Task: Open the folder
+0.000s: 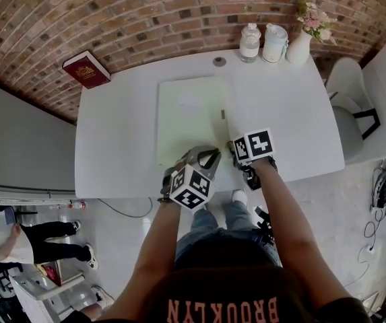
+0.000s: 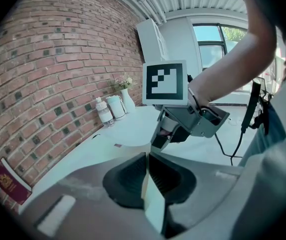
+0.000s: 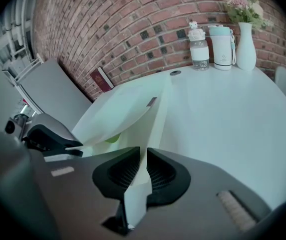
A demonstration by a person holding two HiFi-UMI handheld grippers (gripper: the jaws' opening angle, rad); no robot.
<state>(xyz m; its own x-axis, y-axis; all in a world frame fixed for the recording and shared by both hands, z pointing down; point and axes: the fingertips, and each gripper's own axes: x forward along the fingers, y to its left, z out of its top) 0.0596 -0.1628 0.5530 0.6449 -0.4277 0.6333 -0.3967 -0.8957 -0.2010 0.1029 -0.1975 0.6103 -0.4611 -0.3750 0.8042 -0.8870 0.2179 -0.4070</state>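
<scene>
- Two pinches on the pale folder (image 1: 189,116), both at its near edge.
- Left gripper (image 2: 146,159): jaws clamped on one leaf.
- Right gripper (image 3: 143,156): jaws closed on another leaf.

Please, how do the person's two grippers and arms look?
Both the left gripper and the right gripper have grey bodies, black ribbed pads and a white cube with black square markers. The forearms are bare; the shirt is dark with orange letters.

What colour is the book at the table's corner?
The book is dark red; head view shows it best.
</scene>
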